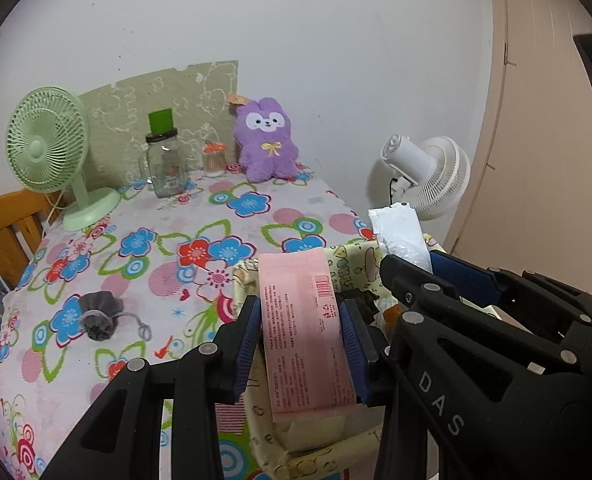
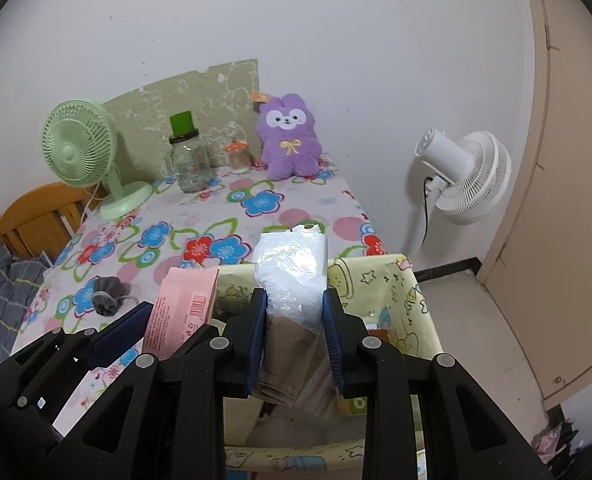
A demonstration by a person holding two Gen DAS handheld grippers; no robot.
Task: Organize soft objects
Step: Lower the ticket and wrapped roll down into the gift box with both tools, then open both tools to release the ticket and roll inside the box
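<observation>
Left tongs point(image 1: 300, 340) clenched on a pink tissue pack point(image 1: 308, 332), right tongs point(image 2: 294, 340) on a clear-wrapped pack point(image 2: 292, 276); both hang above the yellow fabric bin point(image 2: 408, 292), apparently for stowing.

The pack point(image 1: 304, 332) sits between the left gripper's point(image 1: 301, 346) fingers point(image 1: 248, 340), the bag point(image 2: 292, 276) between the right gripper's point(image 2: 295, 338) fingers point(image 2: 256, 336), both over the bin point(image 2: 400, 292). Beyond the fingertips lies the table point(image 1: 144, 216); a pouch point(image 1: 98, 318) lies left of them, with the plush point(image 1: 266, 146), jar point(image 1: 166, 164) and fan point(image 1: 50, 142) far behind.
</observation>
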